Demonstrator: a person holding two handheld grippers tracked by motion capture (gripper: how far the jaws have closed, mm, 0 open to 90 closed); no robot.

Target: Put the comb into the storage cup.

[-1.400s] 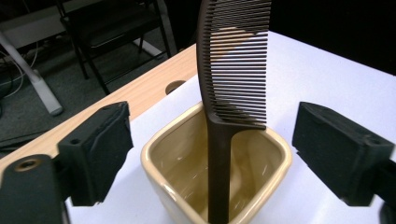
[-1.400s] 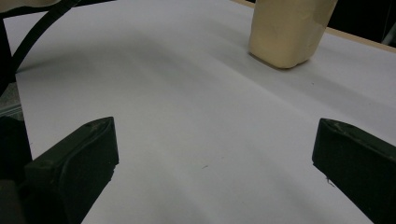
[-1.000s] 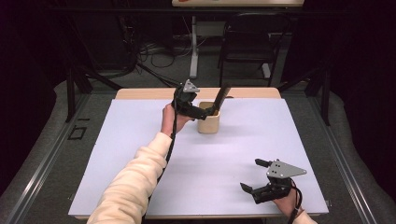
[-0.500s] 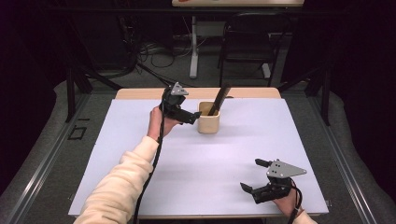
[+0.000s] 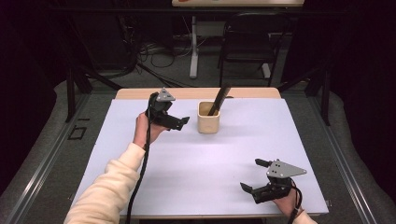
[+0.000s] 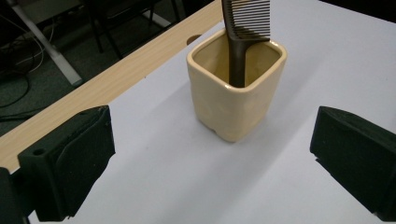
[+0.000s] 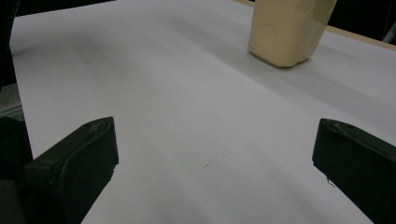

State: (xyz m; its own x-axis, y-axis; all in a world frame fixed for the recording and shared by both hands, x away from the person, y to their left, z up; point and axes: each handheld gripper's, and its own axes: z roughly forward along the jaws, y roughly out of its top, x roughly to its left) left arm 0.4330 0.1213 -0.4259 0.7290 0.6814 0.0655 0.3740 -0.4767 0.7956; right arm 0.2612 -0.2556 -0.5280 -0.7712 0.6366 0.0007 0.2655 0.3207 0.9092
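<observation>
The left gripper [image 5: 180, 122] is held up above the desk [image 5: 187, 163] on an outstretched forearm, just left of the cup [image 5: 208, 118] and aimed at it, its jaws spread wide with nothing between them. The right gripper [image 5: 254, 177] rests low near the desk's front right corner, well apart from the cup, its jaws also spread and empty. The cup stands upright near the far edge with a comb [image 5: 218, 100] leaning in it. The left gripper view shows the comb's [image 6: 243, 28] teeth and its handle inside the square cup [image 6: 233, 98]; the high view gives just a dark stick. The right gripper view catches the cup's [image 7: 287, 32] lower wall.
</observation>
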